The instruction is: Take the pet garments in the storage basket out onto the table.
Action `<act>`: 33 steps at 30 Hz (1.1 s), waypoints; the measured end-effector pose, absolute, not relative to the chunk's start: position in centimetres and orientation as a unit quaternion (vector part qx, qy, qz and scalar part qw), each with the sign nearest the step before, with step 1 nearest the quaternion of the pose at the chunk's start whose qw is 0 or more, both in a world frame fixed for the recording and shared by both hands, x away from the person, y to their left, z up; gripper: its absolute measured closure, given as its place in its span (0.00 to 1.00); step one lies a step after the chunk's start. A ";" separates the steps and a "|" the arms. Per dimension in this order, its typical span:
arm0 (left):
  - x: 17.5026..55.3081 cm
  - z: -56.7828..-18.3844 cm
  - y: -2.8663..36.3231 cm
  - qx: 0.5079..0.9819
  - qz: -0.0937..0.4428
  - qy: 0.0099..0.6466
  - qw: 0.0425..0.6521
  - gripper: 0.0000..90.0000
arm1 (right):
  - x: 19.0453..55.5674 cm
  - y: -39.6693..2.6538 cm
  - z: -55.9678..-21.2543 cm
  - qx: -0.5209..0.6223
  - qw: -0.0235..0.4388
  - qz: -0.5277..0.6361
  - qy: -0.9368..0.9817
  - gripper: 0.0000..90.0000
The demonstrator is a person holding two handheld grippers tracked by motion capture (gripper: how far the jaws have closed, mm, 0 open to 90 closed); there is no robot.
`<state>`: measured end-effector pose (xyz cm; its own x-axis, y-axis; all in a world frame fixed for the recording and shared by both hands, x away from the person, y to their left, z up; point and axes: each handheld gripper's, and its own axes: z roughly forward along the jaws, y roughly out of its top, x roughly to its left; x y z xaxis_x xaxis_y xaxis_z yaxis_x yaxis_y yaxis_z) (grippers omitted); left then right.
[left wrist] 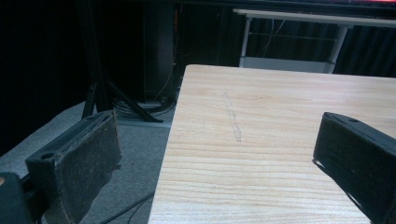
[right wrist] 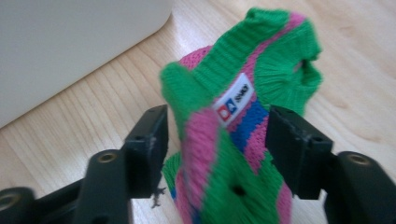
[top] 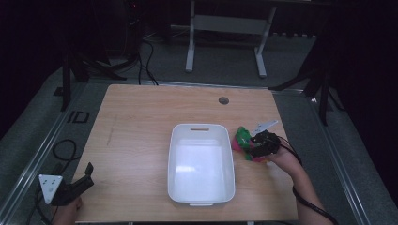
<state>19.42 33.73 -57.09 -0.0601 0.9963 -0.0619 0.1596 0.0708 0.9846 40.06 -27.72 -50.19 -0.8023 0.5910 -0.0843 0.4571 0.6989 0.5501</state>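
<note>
The table (top: 141,126) was a pale wood top, with a faint scratch showing in the left gripper view. A white bin (top: 201,164) sat near its middle, empty, its long side running away from the person. Just beside the bin's right wall lay a knit (top: 241,139) in green, pink and blue, with a small white label (right wrist: 233,100) on it.

The right gripper (top: 256,145) was at the knit, with the fabric bunched between its jaws; the jaws stood a narrow way apart, and whether they pinched it I could not tell. The left gripper (top: 87,176) hung at the table's near left corner, well apart from the bin, jaws spread wide with nothing between them.
</note>
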 end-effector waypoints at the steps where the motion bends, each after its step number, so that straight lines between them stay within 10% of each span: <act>1: 19.4 -57.1 33.7 0.508 0.455 0.569 0.460 0.01 | 39.9 -27.7 -49.9 0.288 0.132 0.260 0.912 0.39; 11: 19.4 -57.1 33.7 0.508 0.454 0.569 0.460 0.01 | 37.9 -29.9 -48.4 0.303 0.126 0.317 0.890 0.13; 33: 19.4 -57.1 33.7 0.509 0.455 0.568 0.460 0.01 | 32.4 -36.5 -50.7 0.367 0.217 0.413 0.804 0.14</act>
